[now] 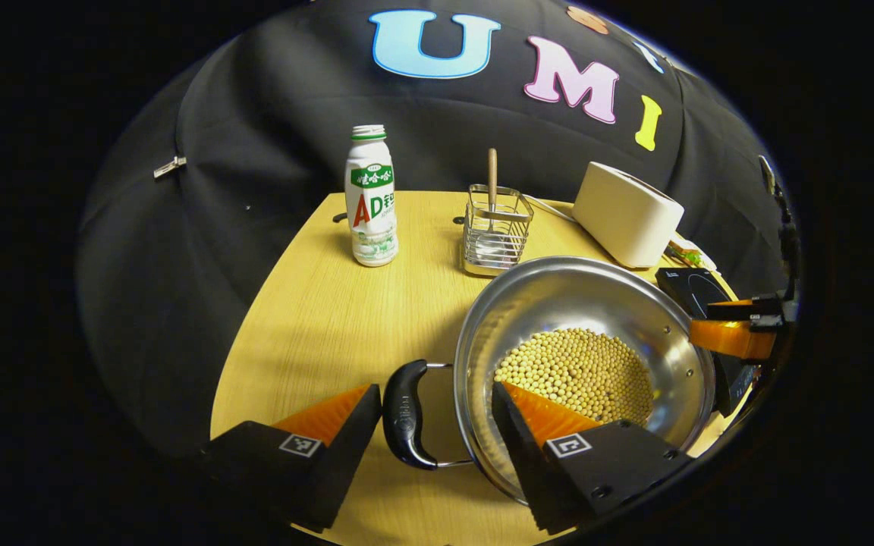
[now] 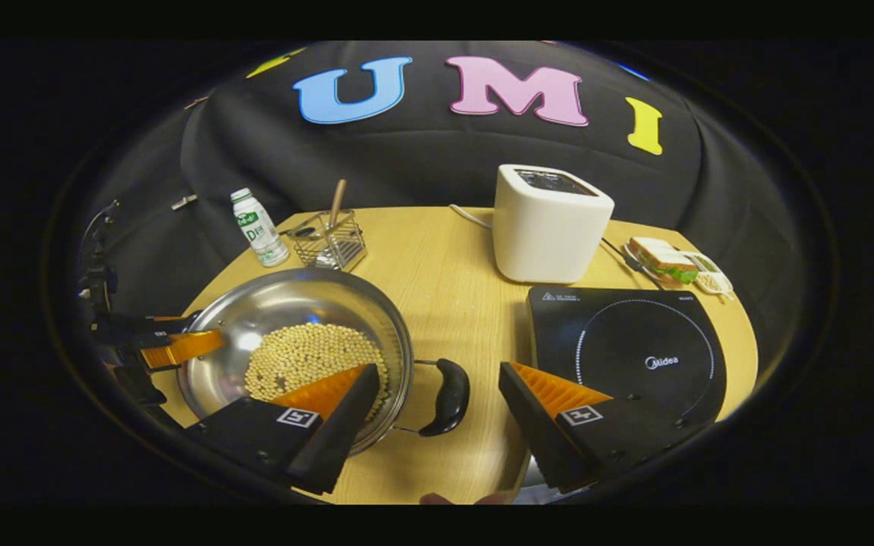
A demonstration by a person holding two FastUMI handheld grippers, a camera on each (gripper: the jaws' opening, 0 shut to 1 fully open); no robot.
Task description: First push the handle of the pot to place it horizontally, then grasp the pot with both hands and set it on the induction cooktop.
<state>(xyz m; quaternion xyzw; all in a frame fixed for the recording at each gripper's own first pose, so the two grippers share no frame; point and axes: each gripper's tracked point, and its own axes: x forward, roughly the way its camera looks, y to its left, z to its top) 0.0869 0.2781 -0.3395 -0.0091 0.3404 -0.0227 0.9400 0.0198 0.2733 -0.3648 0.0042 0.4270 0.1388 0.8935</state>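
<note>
While the shiny steel pot (image 2: 293, 334) of yellow beans sits on the left of the wooden table (image 2: 452, 303), each wide-open gripper, left gripper (image 1: 437, 413) and right gripper (image 2: 437, 390), straddles a black side handle, gripping nothing. Right of it lies the black induction cooktop (image 2: 627, 349); a white toaster (image 2: 551, 224), wire basket (image 2: 328, 241) and milk bottle (image 2: 259, 227) stand far behind.

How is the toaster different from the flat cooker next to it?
The toaster is white and stands tall like a box; the cooktop is black and lies flat. The toaster has a slot on top; the cooktop has a ring drawn on it. Both sit on the wooden table.
</note>
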